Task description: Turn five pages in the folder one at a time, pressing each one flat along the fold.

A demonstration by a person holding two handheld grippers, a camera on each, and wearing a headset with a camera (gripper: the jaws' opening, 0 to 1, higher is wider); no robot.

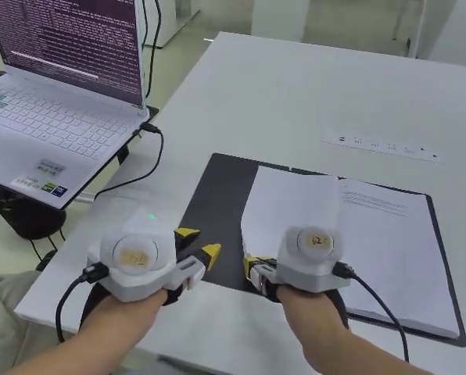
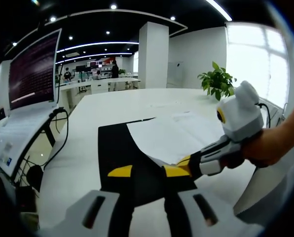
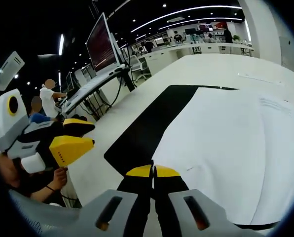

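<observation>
Noting right gripper (image 1: 253,266) pressed together on lower-left corner of the lifted page (image 1: 292,207), folder (image 1: 217,211) lying open centre-bottom of frame on white table (image 1: 295,86); left gripper (image 1: 198,242) spread, empty, just left. We advise carrying pg over in a low arc, then pressing along fold w/ left gripper. Laptop (image 1: 53,101) & cable (image 1: 159,152) upper left sit well apart; we judge no obstruction.

The black folder (image 1: 217,203) lies open and flat, with one white page (image 1: 288,207) curled up near its middle.
</observation>
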